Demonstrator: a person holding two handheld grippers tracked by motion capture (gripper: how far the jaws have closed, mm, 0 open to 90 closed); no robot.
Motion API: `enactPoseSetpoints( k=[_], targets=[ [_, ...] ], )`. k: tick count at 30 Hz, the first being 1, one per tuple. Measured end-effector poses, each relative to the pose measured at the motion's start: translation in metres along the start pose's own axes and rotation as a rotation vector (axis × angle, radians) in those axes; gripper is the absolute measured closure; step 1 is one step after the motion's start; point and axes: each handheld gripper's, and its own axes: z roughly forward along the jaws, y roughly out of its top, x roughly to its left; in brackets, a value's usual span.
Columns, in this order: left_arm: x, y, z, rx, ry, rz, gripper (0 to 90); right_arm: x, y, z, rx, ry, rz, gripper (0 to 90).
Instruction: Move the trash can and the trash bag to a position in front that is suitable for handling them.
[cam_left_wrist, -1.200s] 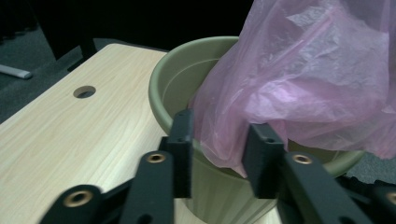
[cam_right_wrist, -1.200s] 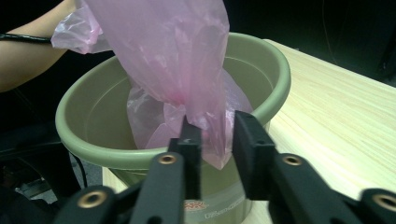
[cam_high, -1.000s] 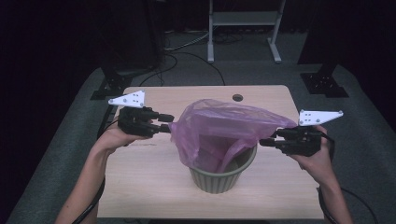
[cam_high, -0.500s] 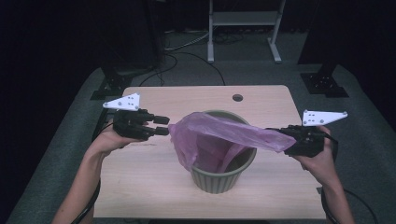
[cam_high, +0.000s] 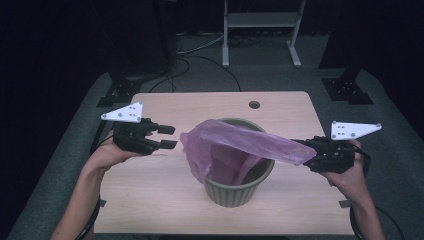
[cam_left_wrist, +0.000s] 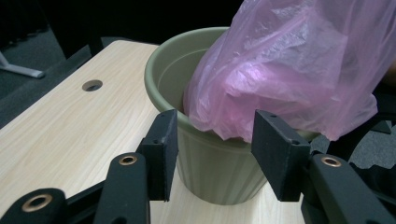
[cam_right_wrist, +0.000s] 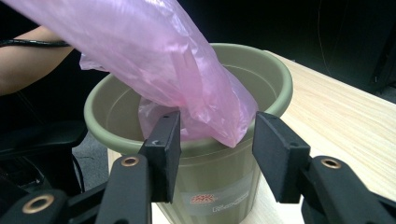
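a thin pink plastic bag (cam_high: 235, 147) droops half inside a ribbed olive-green plastic bin (cam_high: 235, 187) near the desk's (cam_high: 150, 200) front edge. left tongs (cam_high: 169, 137) and right tongs (cam_right_wrist: 217, 140) both gape, released. unheld, the bag could slump off the rim.
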Motion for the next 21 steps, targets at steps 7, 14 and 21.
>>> enactPoseSetpoints(
  k=[7, 14, 21],
  targets=[
    [-0.005, 0.004, -0.008, -0.008, -0.002, 0.008, 48.5, 0.004, 0.005, -0.008, -0.009, 0.004, -0.009, 50.0],
    [-0.010, 0.012, -0.011, -0.014, -0.003, 0.023, 48.8, 0.001, 0.006, -0.016, 0.012, -0.035, 0.000, 51.3],
    [-0.013, 0.017, -0.017, -0.041, -0.003, 0.025, 47.6, -0.005, 0.004, -0.028, 0.000, -0.080, 0.034, 51.2]
  ],
)
